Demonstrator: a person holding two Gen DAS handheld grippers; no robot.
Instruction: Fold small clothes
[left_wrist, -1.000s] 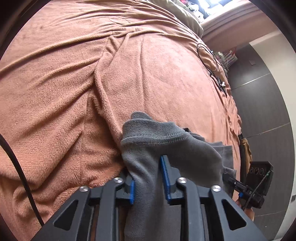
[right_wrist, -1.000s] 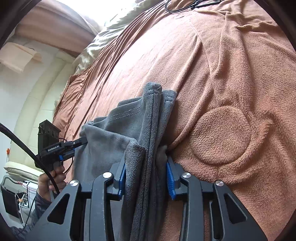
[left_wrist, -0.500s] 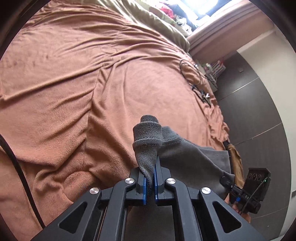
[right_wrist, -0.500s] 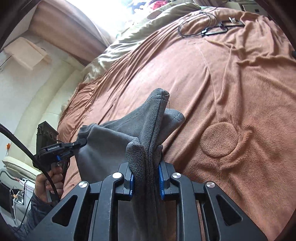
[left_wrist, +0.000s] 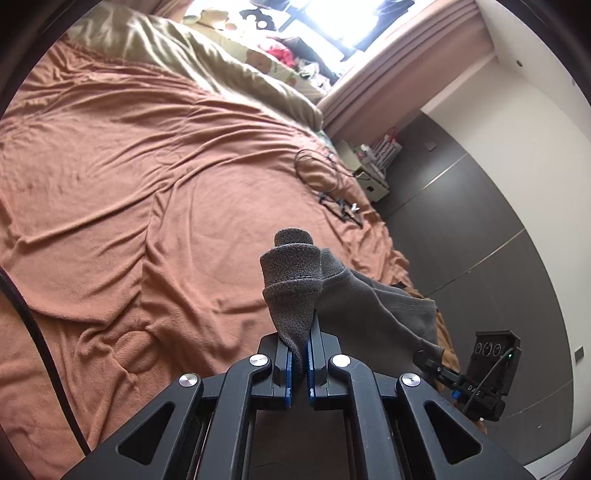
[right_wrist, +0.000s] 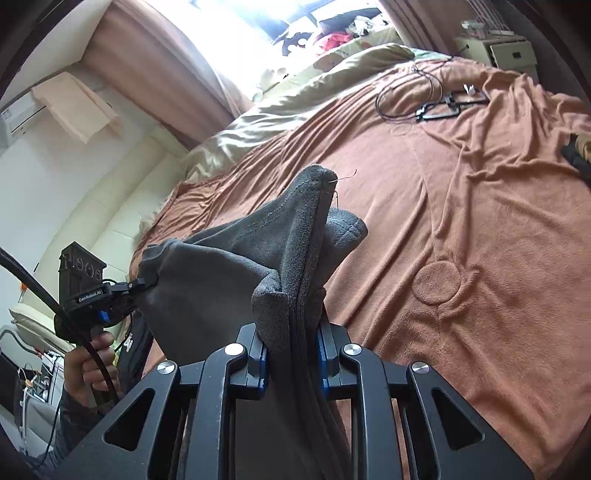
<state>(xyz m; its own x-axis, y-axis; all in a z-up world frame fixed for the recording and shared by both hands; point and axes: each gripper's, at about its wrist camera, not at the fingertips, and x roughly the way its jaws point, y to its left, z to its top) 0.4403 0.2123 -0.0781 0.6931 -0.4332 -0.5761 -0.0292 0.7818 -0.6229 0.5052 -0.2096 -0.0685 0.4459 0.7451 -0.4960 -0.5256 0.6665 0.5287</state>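
A small grey fleece garment (left_wrist: 354, 295) hangs stretched between my two grippers, lifted above an orange-brown blanket (left_wrist: 166, 192) on a bed. My left gripper (left_wrist: 299, 363) is shut on one bunched corner of it. My right gripper (right_wrist: 291, 365) is shut on the other corner, where several layers of the garment (right_wrist: 236, 266) are folded together. Each gripper shows in the other's view: the right one (left_wrist: 428, 358) at the lower right, the left one (right_wrist: 142, 283) at the left, both pinching the cloth.
Black cables and small parts (left_wrist: 332, 184) lie on the blanket's far right side. An olive duvet (left_wrist: 207, 62) and clutter sit by the window. A dark wardrobe wall (left_wrist: 480, 221) runs along the bed. A round patch (right_wrist: 437, 282) marks the blanket.
Both grippers closed on the garment's corners, then lifted it up off the blanket. The bed now lies farther below and more of the room shows.
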